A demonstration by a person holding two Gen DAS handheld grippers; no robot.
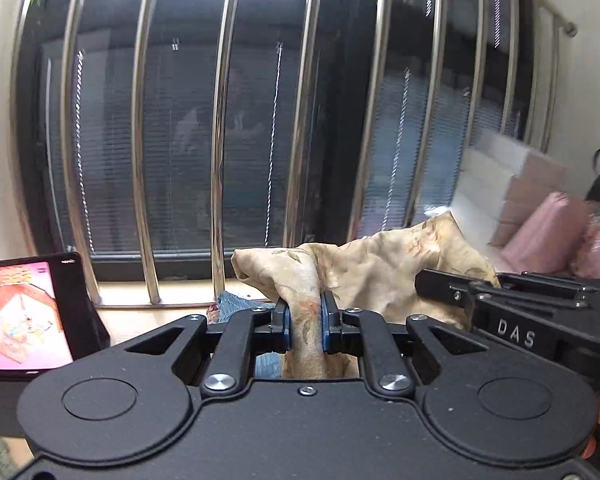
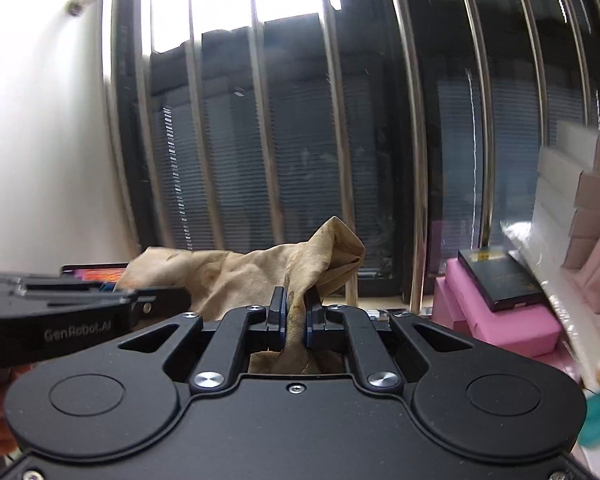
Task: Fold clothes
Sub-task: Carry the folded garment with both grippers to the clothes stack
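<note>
A beige floral garment [image 1: 380,268] hangs bunched between both grippers, lifted in front of a barred window. My left gripper [image 1: 305,312] is shut on one bunched edge of it. My right gripper [image 2: 296,312] is shut on another edge of the same garment [image 2: 252,276]. The two grippers are close side by side: the right one shows at the right of the left wrist view [image 1: 520,312], the left one at the left of the right wrist view [image 2: 80,308]. A blue denim piece [image 1: 240,306] lies below, mostly hidden.
Steel window bars [image 1: 224,140] and a wooden sill [image 1: 172,292] stand straight ahead. A lit tablet [image 1: 24,316] stands at the left. Pink boxes [image 2: 496,320] with a dark box [image 2: 500,280] on top, and stacked pink packages [image 1: 548,236], are at the right.
</note>
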